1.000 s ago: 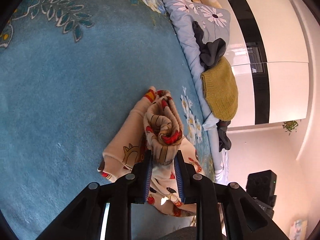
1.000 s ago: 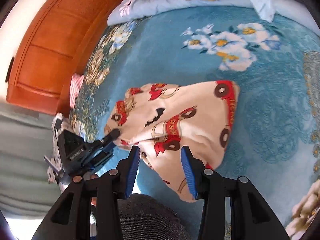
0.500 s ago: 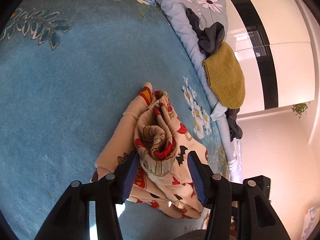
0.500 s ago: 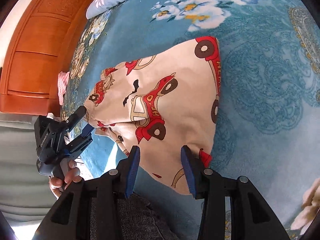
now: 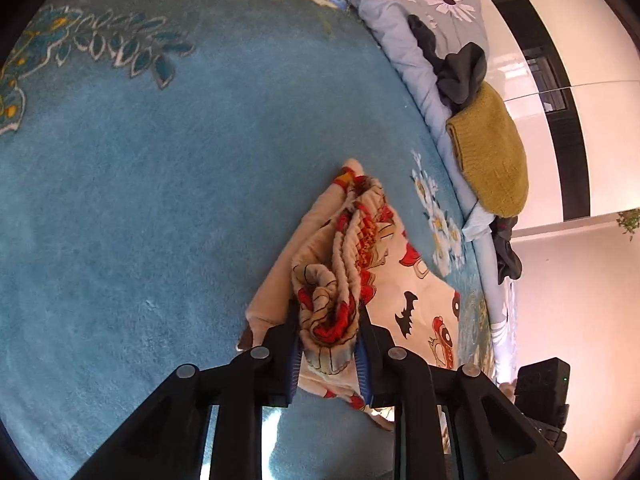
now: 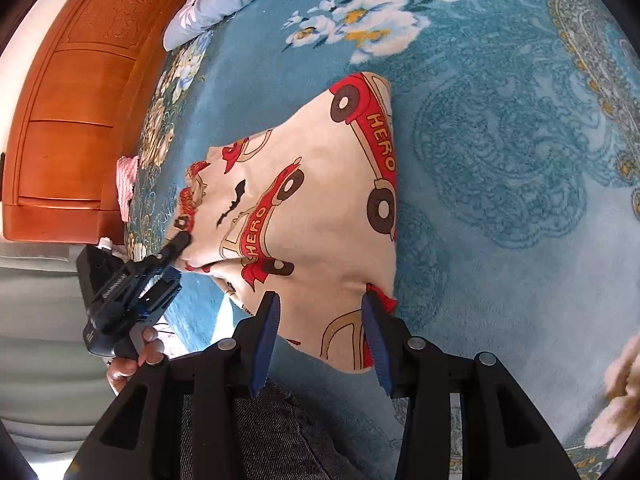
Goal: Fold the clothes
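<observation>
A cream garment printed with red cars and "HERO" (image 6: 320,208) lies folded on the blue floral bedspread (image 6: 500,272). In the left wrist view its bunched waistband edge (image 5: 340,288) sits between the fingers of my left gripper (image 5: 328,332), which is shut on it. The left gripper also shows in the right wrist view (image 6: 176,246) at the garment's left edge. My right gripper (image 6: 320,332) is open, its jaws wide apart over the garment's near edge, gripping nothing.
A mustard knit sweater (image 5: 488,152) and dark grey clothes (image 5: 460,72) lie on a pale floral quilt (image 5: 400,12) at the bed's far side. A wooden headboard (image 6: 72,100) stands at the left. A person's dark trouser leg (image 6: 260,436) is below the right gripper.
My left gripper, open half a second ago, has closed again on the bunched waistband. My right gripper has moved closer over the garment's near edge and stays open.
</observation>
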A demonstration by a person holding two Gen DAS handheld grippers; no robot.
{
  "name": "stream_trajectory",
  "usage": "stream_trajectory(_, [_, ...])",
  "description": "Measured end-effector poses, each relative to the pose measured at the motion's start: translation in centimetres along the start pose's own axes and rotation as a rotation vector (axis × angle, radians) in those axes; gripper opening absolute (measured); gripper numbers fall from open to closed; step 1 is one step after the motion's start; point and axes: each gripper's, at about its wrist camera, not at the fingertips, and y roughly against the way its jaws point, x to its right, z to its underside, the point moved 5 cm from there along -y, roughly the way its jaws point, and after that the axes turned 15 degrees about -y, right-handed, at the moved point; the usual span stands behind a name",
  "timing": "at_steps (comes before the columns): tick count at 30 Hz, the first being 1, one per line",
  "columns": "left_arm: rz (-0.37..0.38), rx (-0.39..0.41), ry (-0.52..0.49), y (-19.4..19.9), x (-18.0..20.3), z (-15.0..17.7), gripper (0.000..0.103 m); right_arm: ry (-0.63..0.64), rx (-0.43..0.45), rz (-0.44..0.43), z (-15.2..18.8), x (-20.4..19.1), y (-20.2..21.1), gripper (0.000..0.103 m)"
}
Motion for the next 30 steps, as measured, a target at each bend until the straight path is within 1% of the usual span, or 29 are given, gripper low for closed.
stream_trajectory(1, [0.035,0.019,0.014,0.7,0.2,-0.1,0.028,0.004,0.004,-0.001,0.0,0.0,0.2,0.044])
stream_trajectory(2, [0.055,0.041,0.01,1.6,0.5,-0.2,0.033,0.008,0.007,-0.002,0.1,-0.1,0.4,0.044])
stream_trajectory(3, [0.051,0.063,-0.013,2.4,0.9,-0.4,0.045,0.02,0.019,0.004,0.1,-0.1,0.8,0.044])
stream_trajectory(4, [0.046,0.084,-0.036,3.2,1.2,-0.6,0.055,0.032,0.031,0.01,0.1,0.0,1.2,0.044])
stream_trajectory(5, [0.033,0.1,-0.062,3.9,1.5,-0.9,0.072,0.04,0.047,0.018,0.0,0.3,1.7,0.044])
stream_trajectory(6, [0.0,0.102,-0.095,4.2,1.7,-1.3,0.075,0.045,0.067,0.021,-0.2,0.7,2.1,0.045])
stream_trajectory(7, [-0.03,0.099,-0.127,4.4,1.8,-1.6,0.075,0.042,0.086,0.019,-0.5,1.2,2.5,0.054])
stream_trajectory(8, [-0.055,0.084,-0.157,4.1,2.0,-2.0,0.075,0.026,0.103,0.02,-0.8,1.7,2.6,0.059])
stream_trajectory(10, [-0.113,0.059,-0.23,3.5,2.8,-2.7,0.075,-0.003,0.129,0.016,-1.2,2.4,2.6,0.06])
stream_trajectory(12, [-0.153,0.055,-0.336,3.2,4.1,-2.9,0.074,-0.021,0.142,0.002,-1.5,2.5,2.6,0.06])
stream_trajectory(13, [-0.135,0.051,-0.388,3.0,5.0,-2.9,0.074,-0.025,0.147,-0.006,-1.6,2.4,2.7,0.06])
stream_trajectory(15, [-0.091,0.015,-0.469,2.3,6.1,-2.6,0.073,-0.027,0.142,-0.001,-1.9,2.0,2.5,0.06])
stream_trajectory(18, [-0.117,-0.063,-0.553,0.6,6.4,-2.7,0.073,-0.03,0.128,0.009,-2.3,2.0,2.1,0.06])
stream_trajectory(19, [-0.132,-0.09,-0.569,0.0,6.3,-2.8,0.073,-0.033,0.124,0.011,-2.4,2.0,1.8,0.06])
stream_trajectory(20, [-0.146,-0.113,-0.552,-0.5,5.6,-3.0,0.073,-0.036,0.12,0.013,-2.5,2.0,1.6,0.06])
stream_trajectory(22, [-0.091,-0.137,-0.499,-0.9,4.6,-3.3,0.073,-0.044,0.111,0.011,-2.6,1.9,1.1,0.06])
stream_trajectory(24, [-0.002,-0.125,-0.49,-0.6,4.8,-3.5,0.073,-0.052,0.105,0.006,-2.7,1.9,0.9,0.06])
stream_trajectory(25, [0.006,-0.125,-0.516,-0.5,5.1,-3.6,0.073,-0.055,0.104,0.004,-2.7,2.0,0.8,0.06])
stream_trajectory(27, [-0.003,-0.133,-0.588,-0.4,5.9,-4.0,0.073,-0.062,0.101,0.009,-2.9,2.1,0.7,0.06])
stream_trajectory(30, [-0.04,-0.17,-0.653,-0.7,6.4,-4.6,0.073,-0.07,0.091,0.019,-3.1,2.3,0.4,0.06])
